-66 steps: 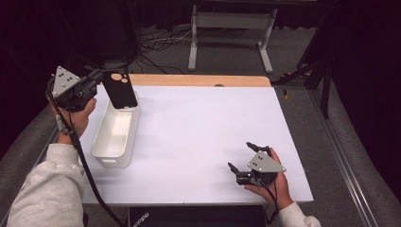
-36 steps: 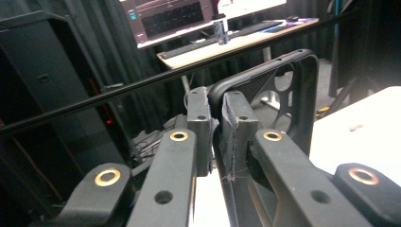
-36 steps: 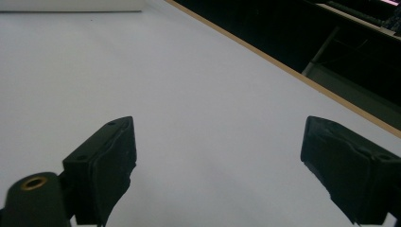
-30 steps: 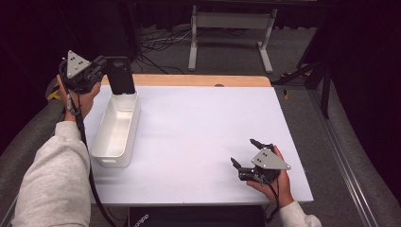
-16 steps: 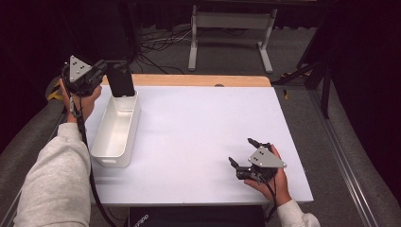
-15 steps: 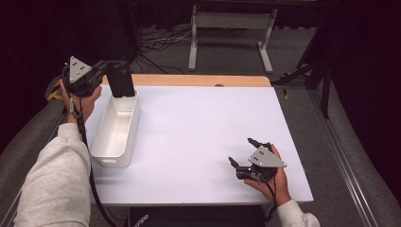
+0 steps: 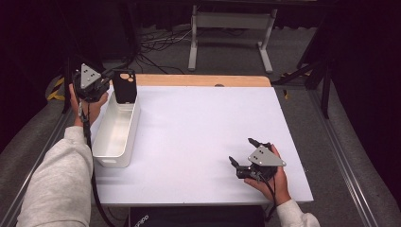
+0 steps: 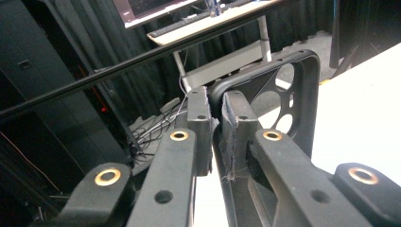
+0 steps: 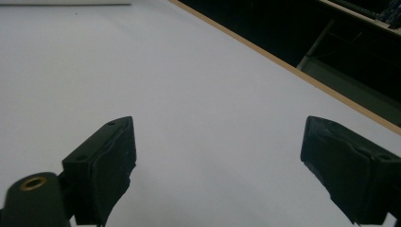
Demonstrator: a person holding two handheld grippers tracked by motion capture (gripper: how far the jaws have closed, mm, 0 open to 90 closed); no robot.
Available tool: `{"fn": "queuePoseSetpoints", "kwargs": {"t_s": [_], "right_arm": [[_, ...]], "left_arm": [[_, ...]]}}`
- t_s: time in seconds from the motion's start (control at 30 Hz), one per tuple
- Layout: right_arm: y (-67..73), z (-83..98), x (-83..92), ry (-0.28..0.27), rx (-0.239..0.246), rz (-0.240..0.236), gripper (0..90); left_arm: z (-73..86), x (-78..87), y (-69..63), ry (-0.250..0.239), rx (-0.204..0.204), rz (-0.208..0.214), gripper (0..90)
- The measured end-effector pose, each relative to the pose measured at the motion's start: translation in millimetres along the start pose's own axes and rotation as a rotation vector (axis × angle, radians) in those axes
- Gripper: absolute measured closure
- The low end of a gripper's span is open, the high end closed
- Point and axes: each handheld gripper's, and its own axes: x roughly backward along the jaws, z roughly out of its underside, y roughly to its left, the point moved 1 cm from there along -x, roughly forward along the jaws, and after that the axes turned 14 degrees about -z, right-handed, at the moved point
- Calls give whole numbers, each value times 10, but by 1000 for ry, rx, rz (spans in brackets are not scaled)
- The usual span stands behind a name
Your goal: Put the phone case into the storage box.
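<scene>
**A:** What is the left hand-held gripper (image 7: 109,85) doing?

**B:** Its jaws are pressed together on the edge of a black phone case (image 7: 125,86). In the left gripper view the two pads (image 8: 201,125) pinch the rim of the phone case (image 8: 283,90) with almost no gap between them, and the camera cut-outs of the case show just beyond the pads.

**A:** Where is the case relative to the white tub?

**B:** It stands upright over the far end of the white tub (image 7: 113,156), with its lower edge at or just inside the tub's rim. I cannot tell whether it touches the tub's floor. The left hand (image 7: 92,101) is just beside the tub's far left corner.

**A:** And the tub itself?

**B:** It sits on the white bench (image 7: 198,132) along the bench's left edge, with its long side running away from the person.

**A:** What about the right hand-held gripper (image 7: 241,158)?

**B:** It is well apart from the tub, near the bench's front right corner, held in the right hand (image 7: 272,177). Its jaws stand wide apart with nothing between them. In the right gripper view, the two pads (image 9: 106,161) frame bare white bench (image 9: 198,94), and the bench's wooden edge strip (image 9: 283,66) runs beyond them.
</scene>
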Motion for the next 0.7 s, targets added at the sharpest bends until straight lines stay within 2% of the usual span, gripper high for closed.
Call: {"fn": "queuePoseSetpoints", "kwargs": {"t_s": [0.27,0.43,0.57,0.6,0.7], "right_arm": [[28,2,-45,18,9,-9,121],[19,-2,-38,19,6,-13,124],[2,-1,-43,17,0,-14,125],[-1,-1,-48,21,0,-17,130],[-4,-3,-53,23,4,-22,135]], "left_arm": [[142,-18,35,16,56,15,836],[198,-32,-2,41,26,28,835],[239,-29,-12,31,34,34,835],[251,-24,-12,21,21,27,835],[306,-4,-21,15,20,36,835]]}}
